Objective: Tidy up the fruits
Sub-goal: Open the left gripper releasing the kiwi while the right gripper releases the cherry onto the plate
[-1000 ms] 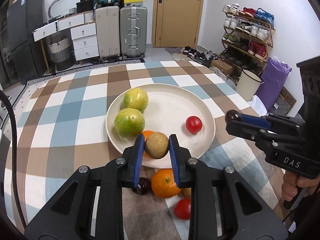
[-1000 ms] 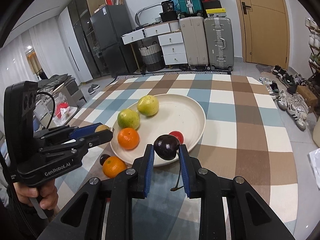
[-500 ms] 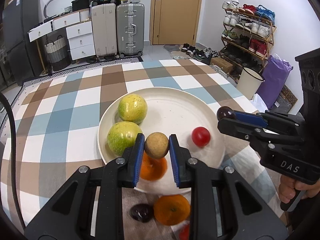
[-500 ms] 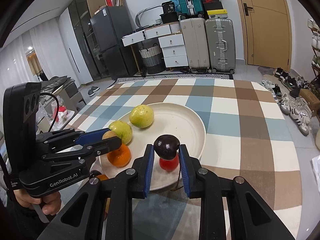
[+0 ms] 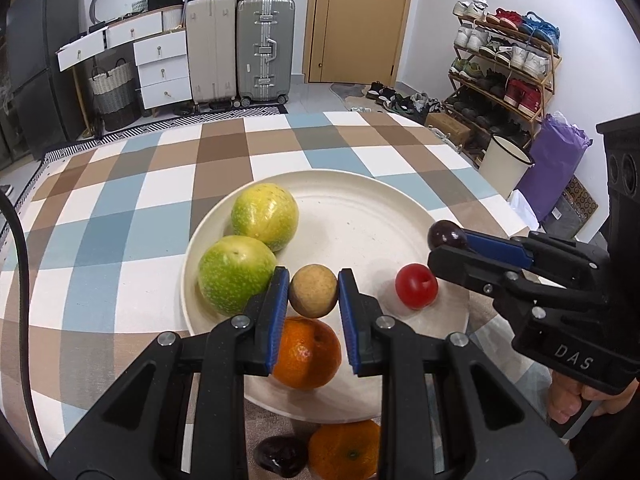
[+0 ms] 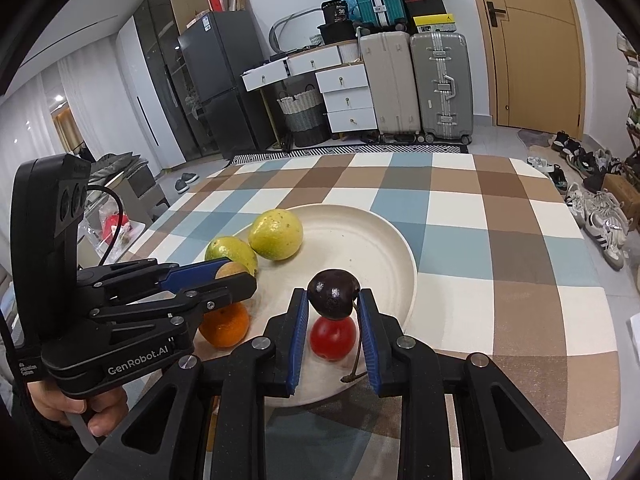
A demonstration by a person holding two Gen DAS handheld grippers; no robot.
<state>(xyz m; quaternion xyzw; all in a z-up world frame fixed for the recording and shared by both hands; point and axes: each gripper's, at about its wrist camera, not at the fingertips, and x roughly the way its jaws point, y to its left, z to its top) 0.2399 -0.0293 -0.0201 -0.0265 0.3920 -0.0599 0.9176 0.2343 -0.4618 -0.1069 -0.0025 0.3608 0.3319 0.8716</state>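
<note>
Left wrist view, brown fruit (image 5: 313, 290) between left tongs (image 5: 313, 294)

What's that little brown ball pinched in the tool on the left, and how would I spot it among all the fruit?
Start at the big cream plate on the checked tablecloth. Above its near side, the left gripper has its blue-lined jaws shut on a small tan-brown round fruit. It sits just above the orange, is far smaller than the two green-yellow fruits, and is the only dull brown one.

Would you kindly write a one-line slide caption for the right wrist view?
Right hand-held gripper holds a dark stemmed cherry above a round cream plate; left hand-held gripper grips a small tan fruit.
</note>
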